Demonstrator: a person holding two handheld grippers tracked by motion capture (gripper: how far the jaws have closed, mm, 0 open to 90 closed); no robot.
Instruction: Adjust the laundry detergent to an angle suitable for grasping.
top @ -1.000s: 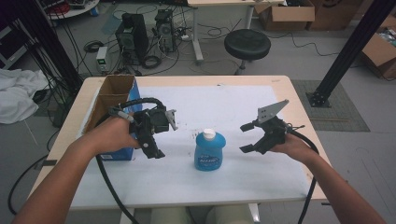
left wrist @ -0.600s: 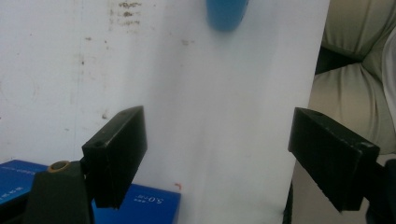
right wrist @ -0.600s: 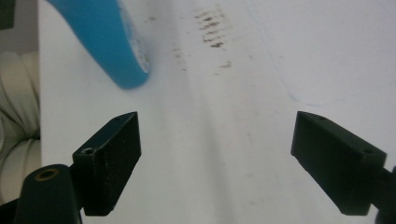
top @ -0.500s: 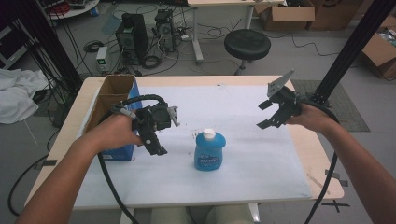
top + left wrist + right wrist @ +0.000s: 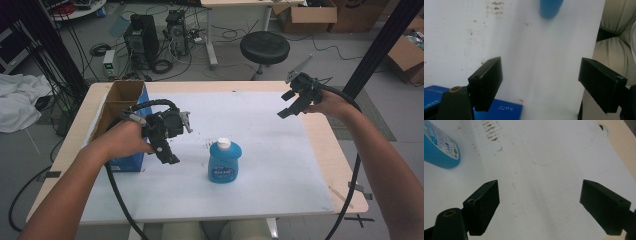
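A blue bottle (image 5: 224, 162) with a white cap stands upright near the middle of the white sheet (image 5: 260, 150). My left gripper (image 5: 167, 145) hovers to the bottle's left, open, with nothing between its jaws. In the left gripper view the bottle's base (image 5: 550, 8) sits at the top edge, beyond the open left gripper (image 5: 540, 85). My right gripper (image 5: 292, 104) is raised over the sheet's far right part, open and empty. In the right gripper view the bottle (image 5: 439, 148) lies at the upper left, well apart from the open right gripper (image 5: 539, 205).
An open cardboard and blue box (image 5: 122, 120) stands at the table's left, right beside my left hand; its blue side (image 5: 499, 110) appears under the left jaw. The wooden table (image 5: 345, 170) edge runs along the right. A stool (image 5: 265, 47) and electronics stand on the floor beyond.
My right gripper has risen and swung away to the far right, from beside the bottle toward the table's back corner. The left gripper has barely moved. The bottle stays put.
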